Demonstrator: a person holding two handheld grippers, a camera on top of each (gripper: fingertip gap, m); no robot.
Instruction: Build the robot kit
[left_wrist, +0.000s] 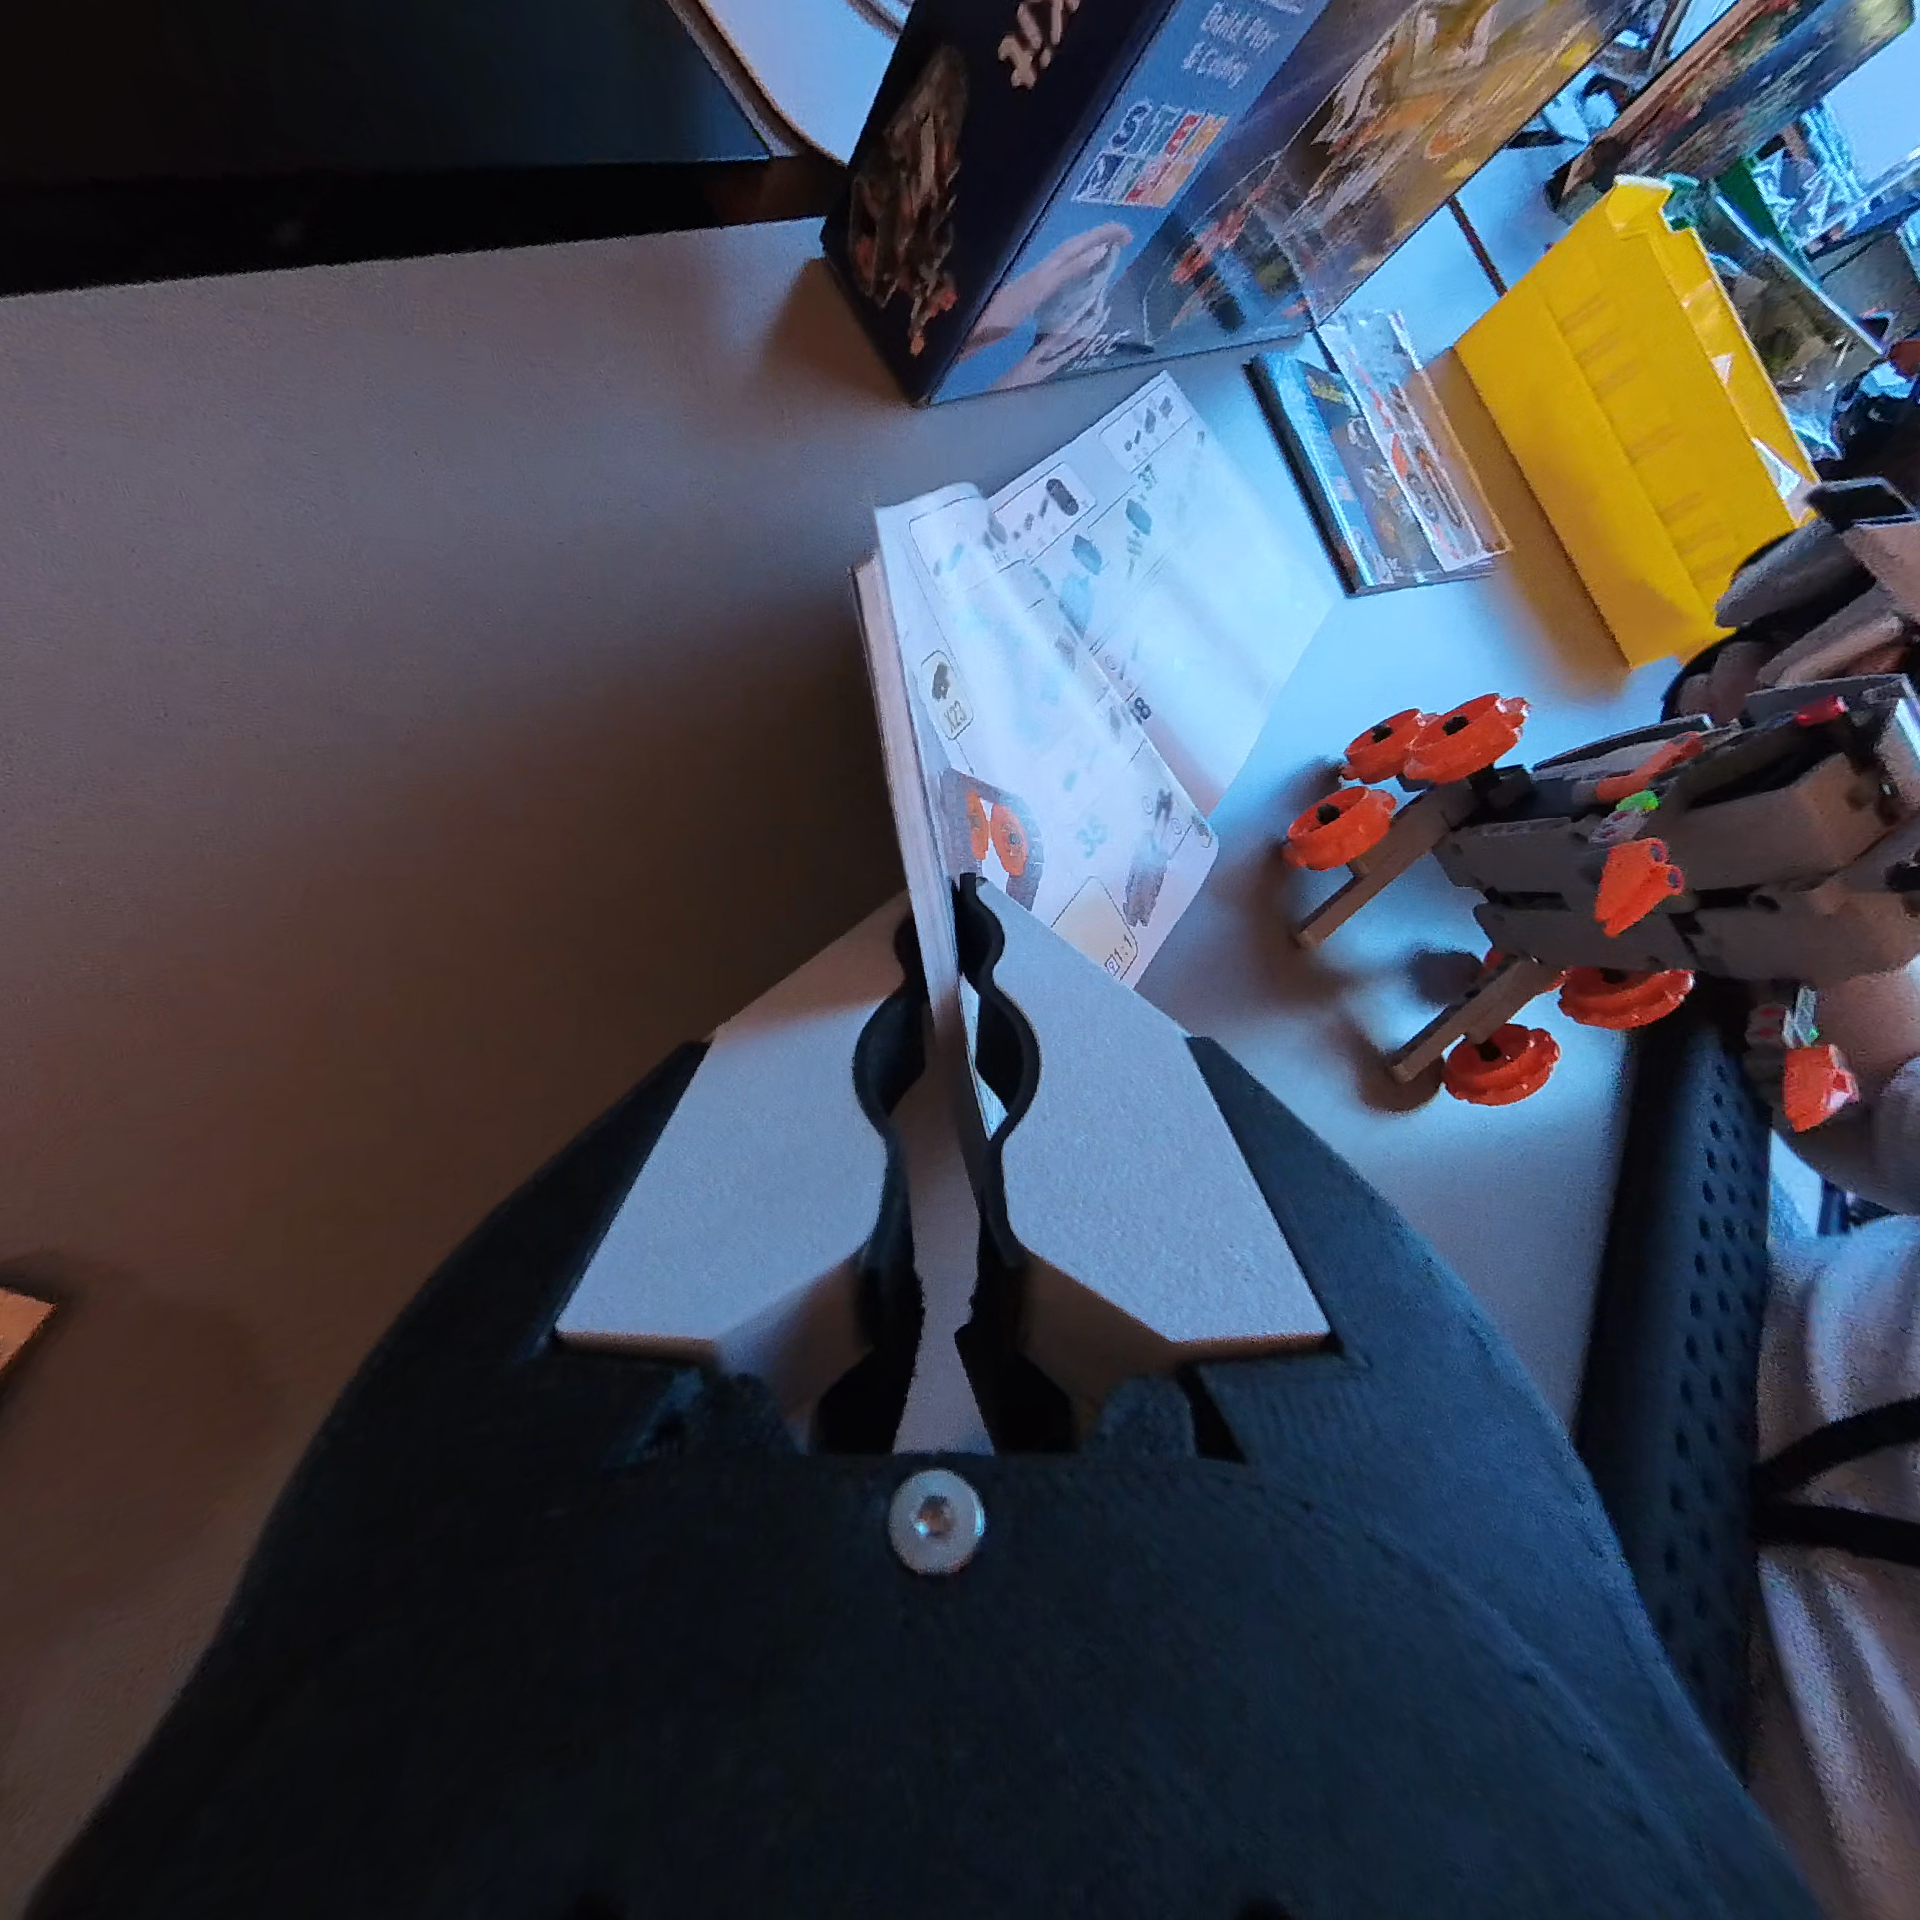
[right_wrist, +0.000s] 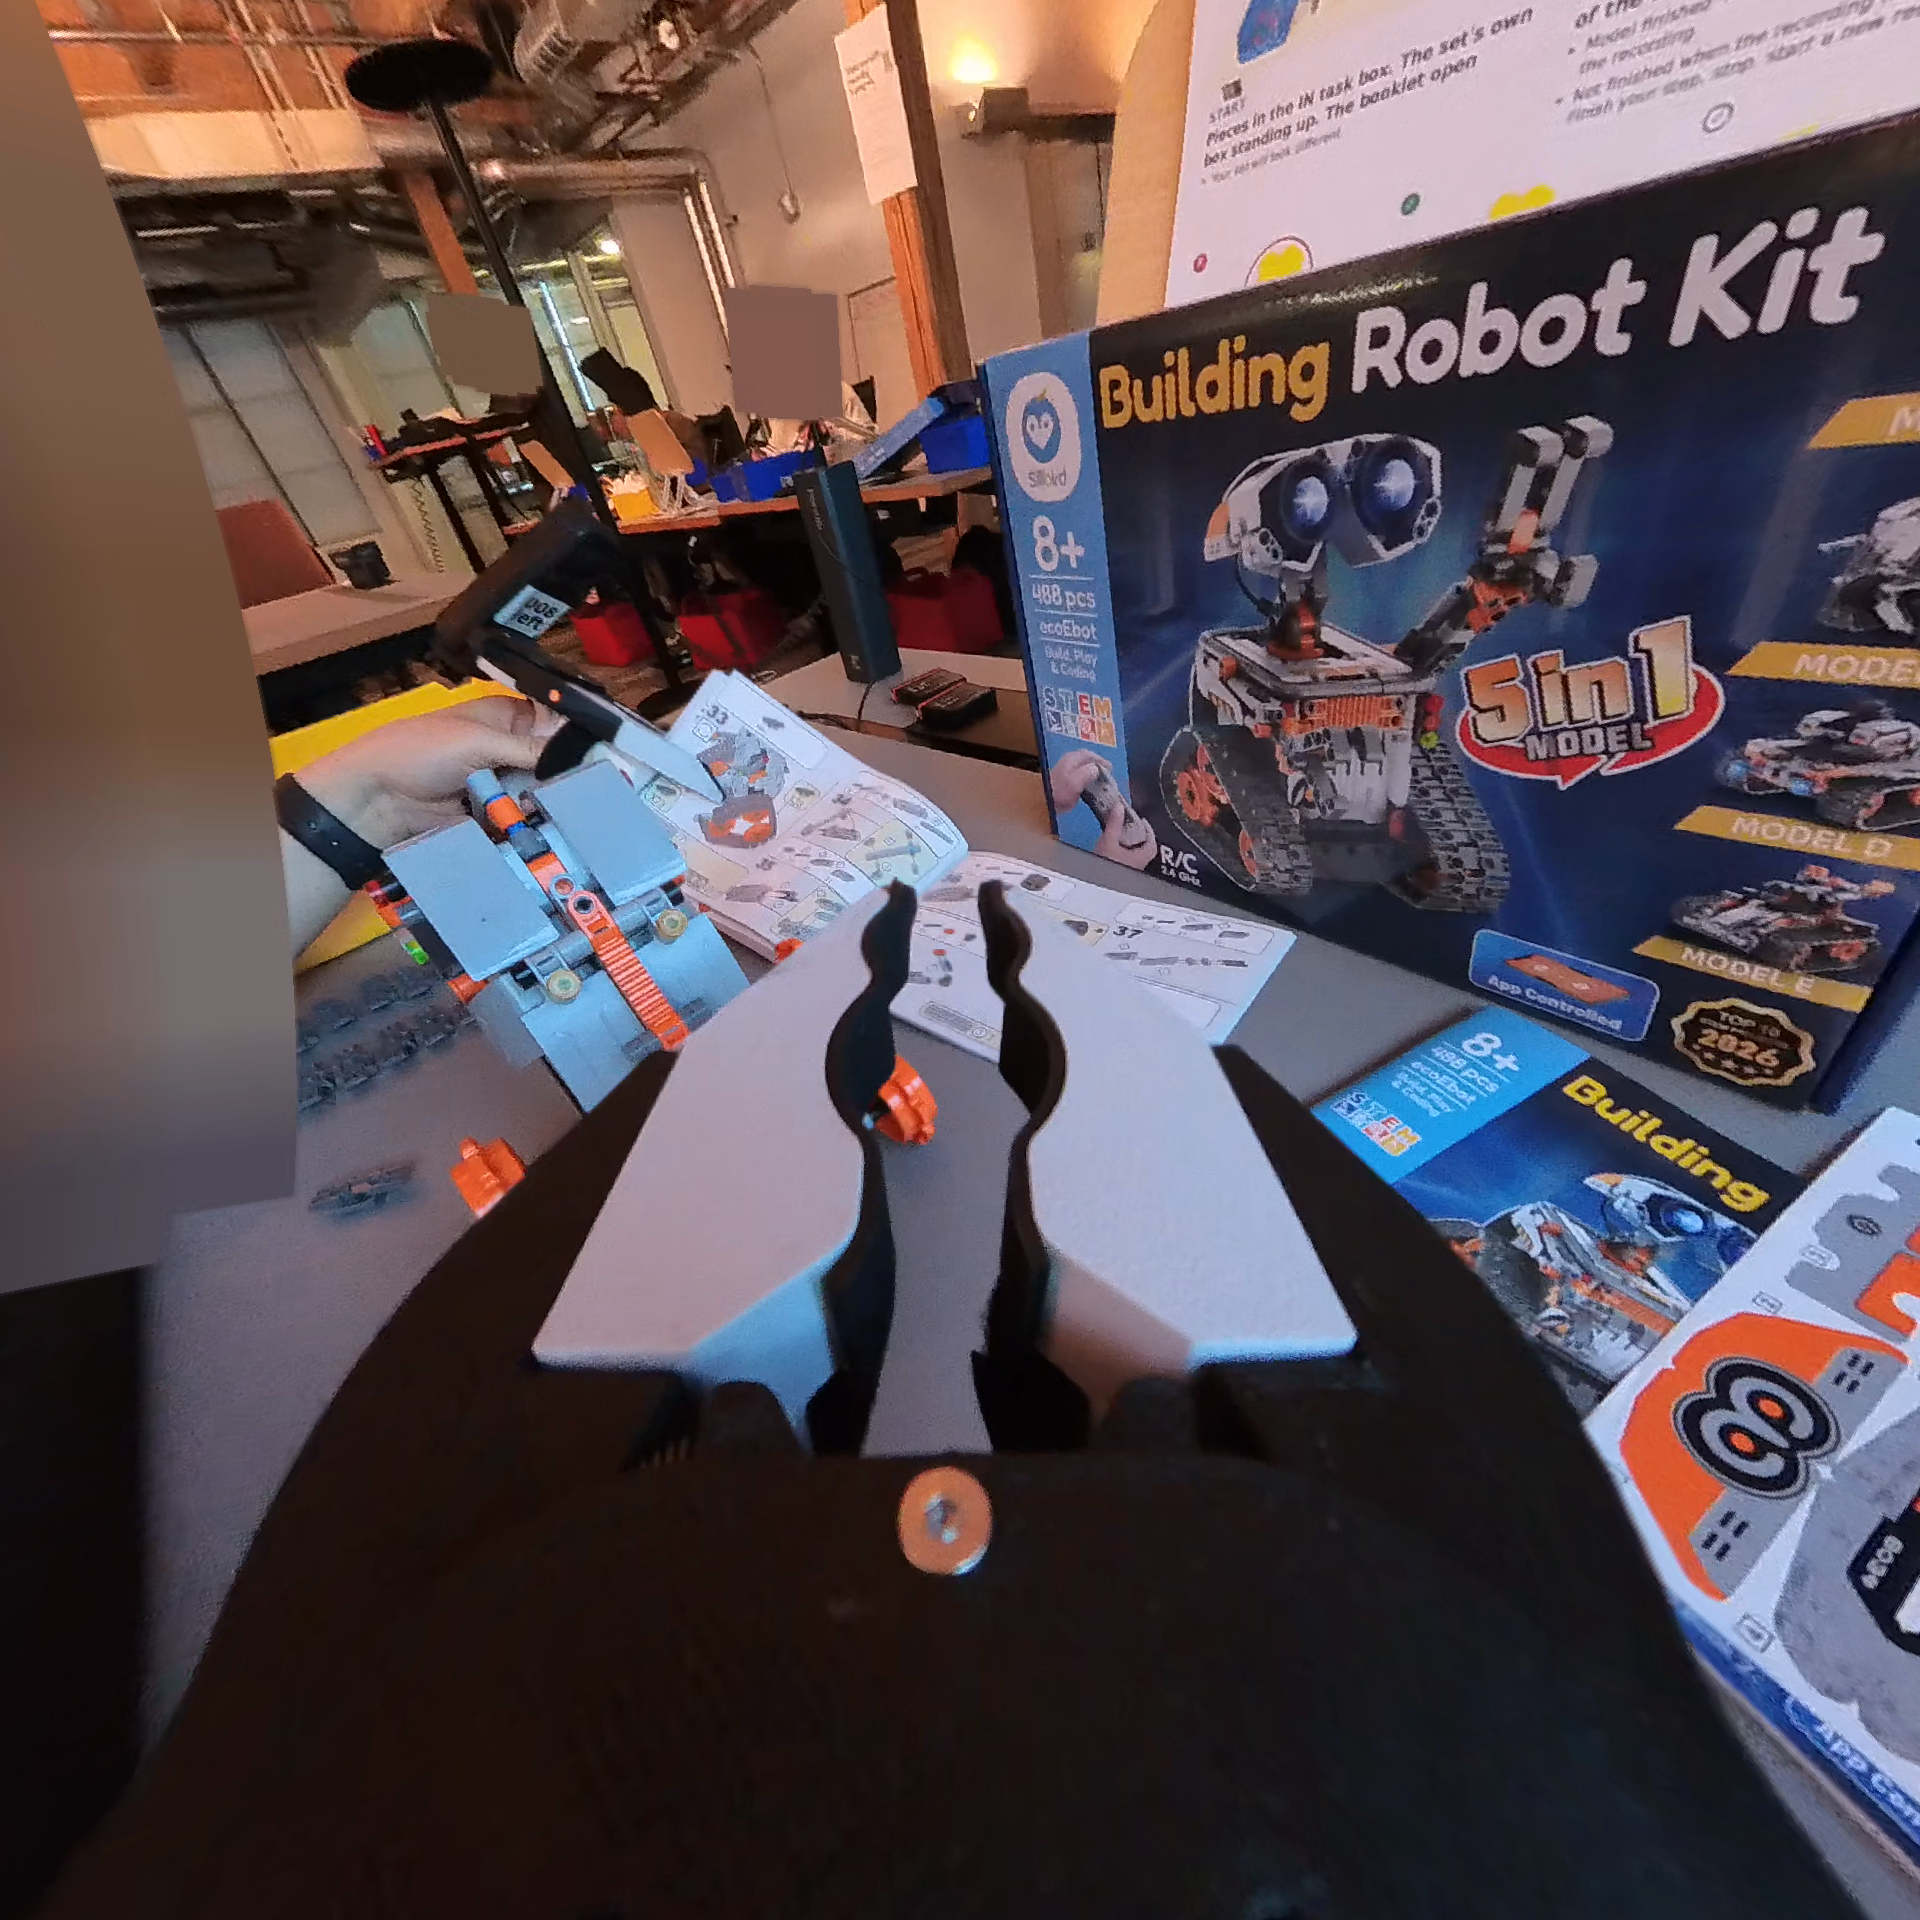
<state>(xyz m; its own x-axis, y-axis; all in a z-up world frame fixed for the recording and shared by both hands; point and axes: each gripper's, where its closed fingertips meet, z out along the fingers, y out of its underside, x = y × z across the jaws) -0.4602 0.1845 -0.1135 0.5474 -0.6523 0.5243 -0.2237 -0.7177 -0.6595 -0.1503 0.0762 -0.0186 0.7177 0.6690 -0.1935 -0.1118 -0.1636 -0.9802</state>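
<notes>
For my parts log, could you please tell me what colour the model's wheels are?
Orange wheels with black hubs; the left wrist view shows them best.

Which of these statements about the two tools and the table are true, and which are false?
1. The left tool is shut on a page of the instruction booklet. True.
2. The right tool holds an orange piece. False: it is open and empty; the orange piece lies on the table under it.
3. The kit box stands upright behind the booklet. True.
4. The storage bin is blue. False: it is yellow.
5. The grey and orange model sits inside the kit box. False: it is outside it, beside the booklet.
</notes>
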